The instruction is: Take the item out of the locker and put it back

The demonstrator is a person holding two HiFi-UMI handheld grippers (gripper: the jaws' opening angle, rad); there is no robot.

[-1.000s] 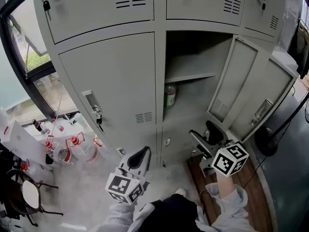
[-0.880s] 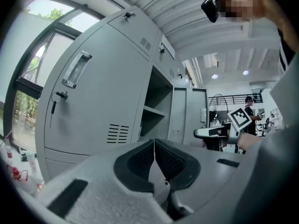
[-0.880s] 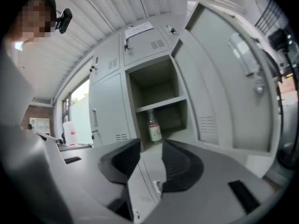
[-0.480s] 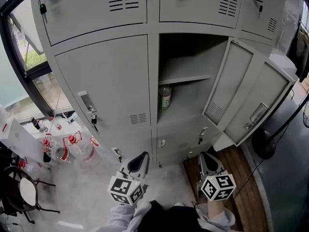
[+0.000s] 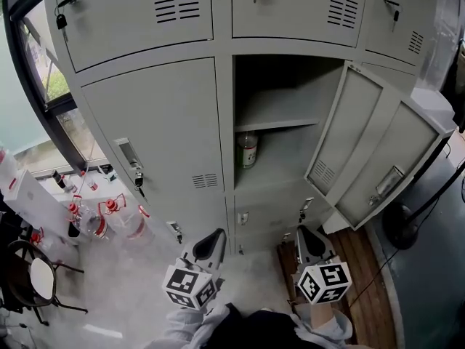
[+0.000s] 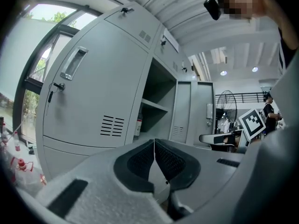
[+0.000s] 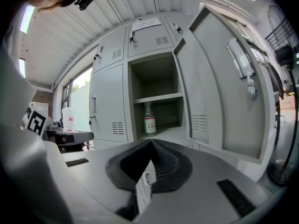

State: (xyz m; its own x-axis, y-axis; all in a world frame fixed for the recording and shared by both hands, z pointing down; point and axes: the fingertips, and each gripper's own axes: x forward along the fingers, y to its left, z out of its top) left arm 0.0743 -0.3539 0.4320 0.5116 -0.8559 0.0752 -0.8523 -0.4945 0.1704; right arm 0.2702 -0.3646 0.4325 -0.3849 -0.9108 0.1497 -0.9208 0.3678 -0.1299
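Bottle [image 5: 248,150] stands inside the open locker [image 5: 287,155], not yet removed. Below the locker, left gripper [image 5: 216,234] and right gripper [image 5: 305,232] hang closed, empty.

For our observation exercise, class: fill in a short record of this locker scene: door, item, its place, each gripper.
Locker door: open, swung right
Item: labelled bottle, upright
Place: below the shelf, at the left side
Left gripper: shut, empty, held low
Right gripper: shut, empty, held low
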